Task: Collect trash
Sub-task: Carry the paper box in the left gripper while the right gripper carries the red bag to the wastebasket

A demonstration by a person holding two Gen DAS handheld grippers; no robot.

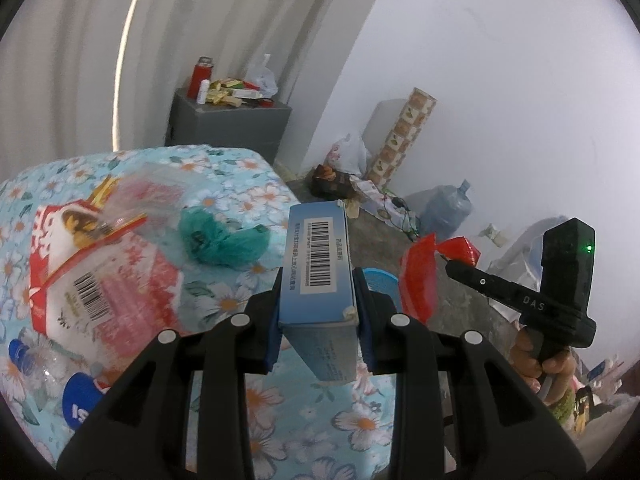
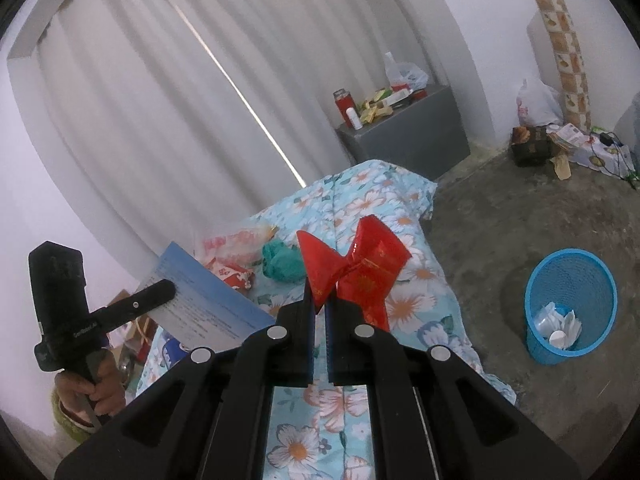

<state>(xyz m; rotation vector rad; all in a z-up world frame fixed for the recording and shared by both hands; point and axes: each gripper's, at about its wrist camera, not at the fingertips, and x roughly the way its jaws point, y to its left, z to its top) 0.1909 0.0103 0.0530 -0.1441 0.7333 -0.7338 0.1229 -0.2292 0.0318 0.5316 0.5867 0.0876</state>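
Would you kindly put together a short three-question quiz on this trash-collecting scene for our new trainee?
1. True or false: the left gripper is shut on a blue box with a barcode.
2. Multiple choice: what does the right gripper hold? A) a teal crumpled wad B) a red wrapper C) a plastic bottle
3. Fill in: the blue mesh bin stands on the ____, beside the floral-covered bed, with white scraps already inside.

Key
1. True: both pads press the box's sides.
2. B: the teal wad lies on the bed.
3. Floor.
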